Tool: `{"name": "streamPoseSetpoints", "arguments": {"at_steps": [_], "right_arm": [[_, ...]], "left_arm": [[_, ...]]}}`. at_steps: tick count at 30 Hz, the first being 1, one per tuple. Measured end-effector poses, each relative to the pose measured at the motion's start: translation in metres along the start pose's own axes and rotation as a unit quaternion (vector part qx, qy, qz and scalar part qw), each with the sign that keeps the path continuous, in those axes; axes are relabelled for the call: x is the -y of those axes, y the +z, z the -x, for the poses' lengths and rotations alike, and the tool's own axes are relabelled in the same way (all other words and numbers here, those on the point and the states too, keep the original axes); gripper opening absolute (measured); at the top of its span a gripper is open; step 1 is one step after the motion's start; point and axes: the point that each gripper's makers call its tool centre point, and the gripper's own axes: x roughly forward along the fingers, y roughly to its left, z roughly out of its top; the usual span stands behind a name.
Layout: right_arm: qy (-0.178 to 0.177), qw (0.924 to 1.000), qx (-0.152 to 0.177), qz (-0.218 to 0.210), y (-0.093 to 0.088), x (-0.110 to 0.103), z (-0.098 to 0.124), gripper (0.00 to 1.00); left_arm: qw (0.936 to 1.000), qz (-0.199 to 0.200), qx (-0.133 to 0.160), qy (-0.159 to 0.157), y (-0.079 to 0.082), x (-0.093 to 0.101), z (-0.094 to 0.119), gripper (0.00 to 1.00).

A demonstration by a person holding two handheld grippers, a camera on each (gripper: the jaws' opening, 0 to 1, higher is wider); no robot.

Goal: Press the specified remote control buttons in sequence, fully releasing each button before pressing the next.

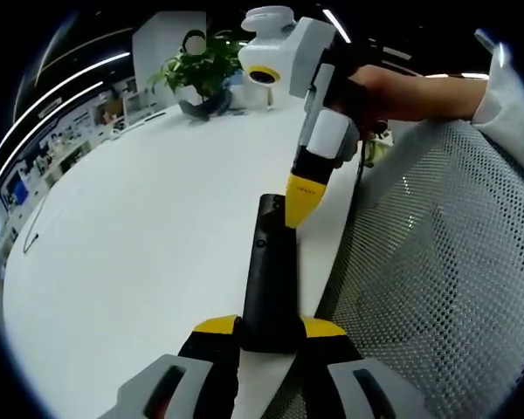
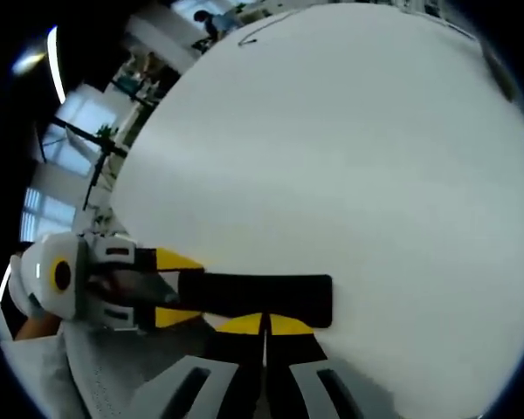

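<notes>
A long black remote control [image 1: 269,271] lies over the white table's [image 1: 157,227] near edge. My left gripper [image 1: 269,327] is shut on its near end, one yellow fingertip on each side. My right gripper [image 1: 301,201], held by a hand [image 1: 402,92], comes down from the upper right with its yellow tip on the remote's far end. In the right gripper view the remote control [image 2: 262,297] lies crosswise. My right gripper [image 2: 265,325] has its two jaws shut together, tips against the remote's top face. The left gripper [image 2: 179,288] holds the remote's left end.
A grey mesh chair [image 1: 437,262] stands right of the table edge. A potted plant [image 1: 205,70] sits at the table's far side. A thin dark cable [image 1: 35,227] lies on the far left of the tabletop. Office shelves run behind.
</notes>
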Motion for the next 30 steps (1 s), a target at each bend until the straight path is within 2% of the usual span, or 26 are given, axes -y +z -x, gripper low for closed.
{"name": "streamPoseSetpoints", "arguments": {"at_steps": [30], "right_arm": [[0.012, 0.9997, -0.001, -0.024, 0.0012, -0.0007, 0.0006, 0.0]], "left_arm": [[1.0, -0.004, 0.001, 0.0, 0.0004, -0.0002, 0.0003, 0.25]]}}
